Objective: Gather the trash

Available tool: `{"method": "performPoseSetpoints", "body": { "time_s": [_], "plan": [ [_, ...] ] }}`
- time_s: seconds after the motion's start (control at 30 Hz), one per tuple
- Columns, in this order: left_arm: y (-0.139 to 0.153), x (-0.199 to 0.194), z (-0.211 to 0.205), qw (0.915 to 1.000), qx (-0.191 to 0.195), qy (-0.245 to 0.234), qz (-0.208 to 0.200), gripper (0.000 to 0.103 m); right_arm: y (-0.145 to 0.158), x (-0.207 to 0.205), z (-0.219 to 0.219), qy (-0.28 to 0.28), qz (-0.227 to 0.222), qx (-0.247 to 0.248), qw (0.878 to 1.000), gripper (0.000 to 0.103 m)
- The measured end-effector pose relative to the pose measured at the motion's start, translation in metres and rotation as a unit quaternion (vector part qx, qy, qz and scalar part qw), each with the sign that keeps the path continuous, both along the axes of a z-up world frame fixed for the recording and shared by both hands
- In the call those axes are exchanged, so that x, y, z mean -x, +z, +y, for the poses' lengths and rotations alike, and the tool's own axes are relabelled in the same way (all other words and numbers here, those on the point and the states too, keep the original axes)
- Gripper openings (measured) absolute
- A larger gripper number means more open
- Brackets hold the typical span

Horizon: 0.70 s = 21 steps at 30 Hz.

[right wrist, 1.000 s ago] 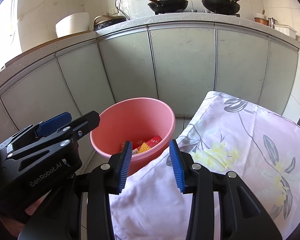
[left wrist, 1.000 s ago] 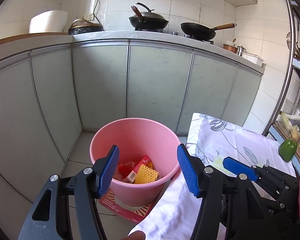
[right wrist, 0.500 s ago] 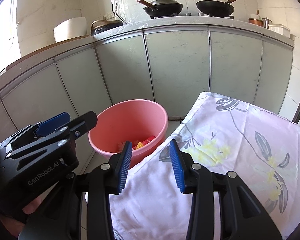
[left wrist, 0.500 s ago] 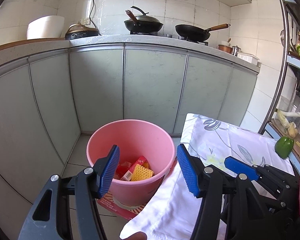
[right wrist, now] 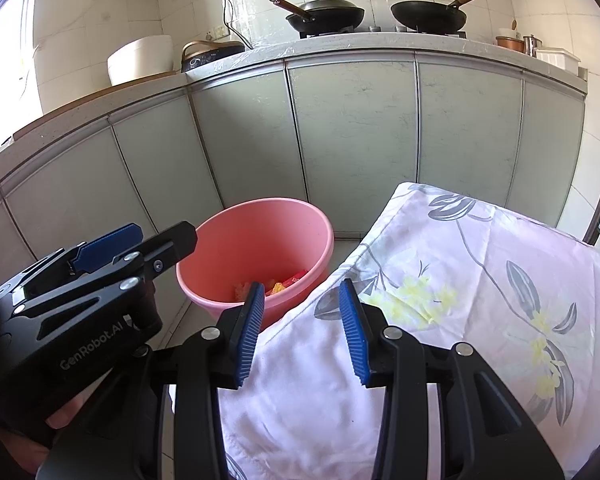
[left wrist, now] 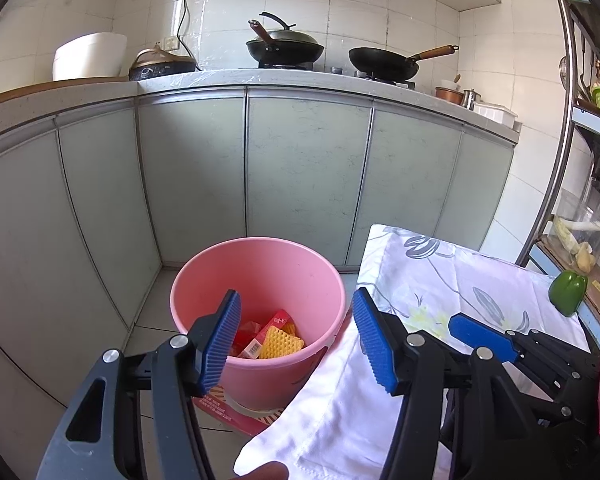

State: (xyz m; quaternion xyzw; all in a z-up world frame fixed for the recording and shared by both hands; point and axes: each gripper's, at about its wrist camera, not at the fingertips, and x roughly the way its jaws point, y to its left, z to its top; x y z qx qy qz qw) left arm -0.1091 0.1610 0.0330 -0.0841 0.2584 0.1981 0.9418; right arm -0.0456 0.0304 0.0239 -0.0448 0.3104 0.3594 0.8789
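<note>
A pink bucket [left wrist: 260, 280] stands on the floor beside the cloth-covered table [left wrist: 440, 292]. Inside it lie a yellow foam net [left wrist: 280, 342], a red packet [left wrist: 266, 328] and other wrappers. My left gripper [left wrist: 296, 338] hangs open above the bucket's near rim, with nothing between its blue pads. In the right wrist view the bucket [right wrist: 256, 244] sits ahead and left. My right gripper [right wrist: 302, 332] is open and empty over the table's left edge. The left gripper [right wrist: 112, 256] shows at the left of that view.
Grey-green cabinet doors [left wrist: 304, 176] run behind the bucket under a counter with two black pans [left wrist: 384, 64]. A green pepper [left wrist: 567, 292] rests at the table's far right. A red printed card [left wrist: 236, 412] lies under the bucket. A metal rack [left wrist: 560, 120] stands at right.
Both views have drifted back slightly, so the bucket sits a little lower and farther. Both grippers stay open and empty.
</note>
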Motion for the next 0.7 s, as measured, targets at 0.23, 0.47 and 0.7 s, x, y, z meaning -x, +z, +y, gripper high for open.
{"method": "performPoseSetpoints", "body": {
  "time_s": [0.23, 0.47, 0.7],
  "plan": [
    [-0.002, -0.0023, -0.002, 1.0, -0.002, -0.001, 0.003, 0.054, -0.0018, -0.0018, -0.0008, 0.001, 0.002, 0.002, 1.0, 0.04],
    [-0.0022, -0.0043, -0.0023, 1.0, -0.003, -0.006, 0.005, 0.052, -0.0035, -0.0032, -0.0009, 0.0, 0.003, 0.003, 1.0, 0.04],
    [-0.0037, -0.0065, -0.0031, 0.9999, -0.003, -0.009, 0.007, 0.051, -0.0069, -0.0052, -0.0004, 0.0, 0.005, 0.007, 1.0, 0.04]
  ]
}}
